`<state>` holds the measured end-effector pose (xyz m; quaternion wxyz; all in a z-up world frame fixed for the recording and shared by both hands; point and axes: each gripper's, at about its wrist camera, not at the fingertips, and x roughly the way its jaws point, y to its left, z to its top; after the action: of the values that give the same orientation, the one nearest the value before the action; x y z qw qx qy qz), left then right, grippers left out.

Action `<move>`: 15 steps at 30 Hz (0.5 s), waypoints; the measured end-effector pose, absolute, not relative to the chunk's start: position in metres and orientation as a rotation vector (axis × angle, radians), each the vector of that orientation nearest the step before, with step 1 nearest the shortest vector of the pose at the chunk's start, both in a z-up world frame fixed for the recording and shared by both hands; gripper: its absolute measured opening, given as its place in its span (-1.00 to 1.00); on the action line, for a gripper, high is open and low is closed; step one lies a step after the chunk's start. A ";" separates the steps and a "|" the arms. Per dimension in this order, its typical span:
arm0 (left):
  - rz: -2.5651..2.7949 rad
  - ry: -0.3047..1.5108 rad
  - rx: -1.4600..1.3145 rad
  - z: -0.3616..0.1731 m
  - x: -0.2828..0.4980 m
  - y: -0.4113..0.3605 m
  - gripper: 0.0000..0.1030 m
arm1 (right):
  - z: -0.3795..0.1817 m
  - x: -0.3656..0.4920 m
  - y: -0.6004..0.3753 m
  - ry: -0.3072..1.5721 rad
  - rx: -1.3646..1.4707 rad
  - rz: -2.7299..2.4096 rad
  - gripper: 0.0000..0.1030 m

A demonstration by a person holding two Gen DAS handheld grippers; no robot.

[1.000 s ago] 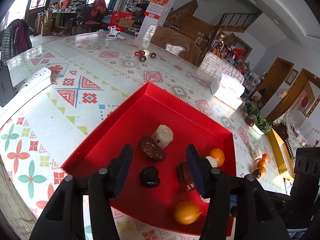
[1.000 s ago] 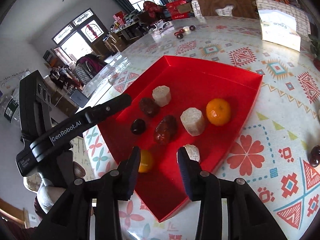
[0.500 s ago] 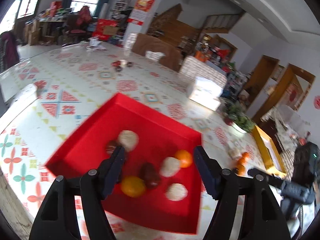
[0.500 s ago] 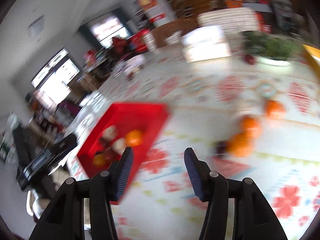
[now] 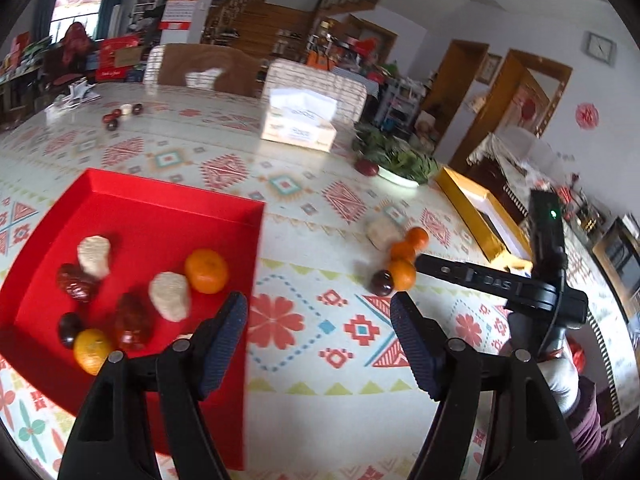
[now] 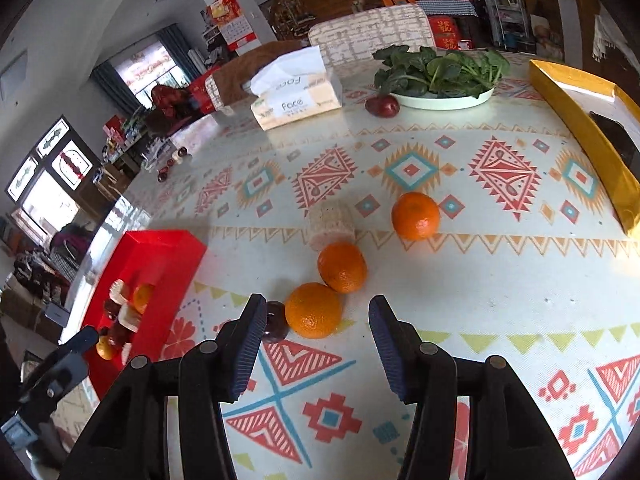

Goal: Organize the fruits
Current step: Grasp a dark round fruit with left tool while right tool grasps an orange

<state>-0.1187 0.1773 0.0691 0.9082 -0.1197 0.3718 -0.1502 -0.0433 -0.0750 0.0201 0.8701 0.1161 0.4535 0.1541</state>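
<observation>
The patterned table (image 6: 500, 280) carries most of the risk: its smooth cloth gives round fruit nothing to stop against, so a nudged piece could roll off toward the edge. The red tray (image 5: 168, 208) already holds a mix of oranges, dark dates and pale chunks, and sits well apart from the loose group; its low wall could catch a piece carried in too low and tip it back out. The right gripper (image 6: 316, 330) stands spread with nothing pinched, its jaws having just been opening, and the nearest orange (image 6: 314, 311) lies just ahead between the finger lines. That orange touches a second orange (image 6: 342, 266) and sits right beside a dark date (image 6: 276, 322), so closing on it could knock either neighbour rolling, or trap the date against the left pad. A third orange (image 6: 416, 216) and a pale chunk (image 6: 331, 224) lie a little further off. The left gripper (image 5: 320, 332) is likewise spread and empty over bare cloth beside the tray, its jaws also just opened. Blur makes it hard to say whether the date actually touches the nearest orange.
</observation>
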 end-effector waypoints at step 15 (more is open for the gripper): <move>-0.312 0.847 -0.181 0.050 -0.095 0.143 0.42 | -0.001 -0.036 -0.074 0.960 0.230 0.355 -0.26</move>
<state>-0.0949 0.1431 0.0500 0.8959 -0.0876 0.4086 -0.1507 -0.0356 -0.0741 -0.0006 0.8655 0.1098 0.4583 0.1695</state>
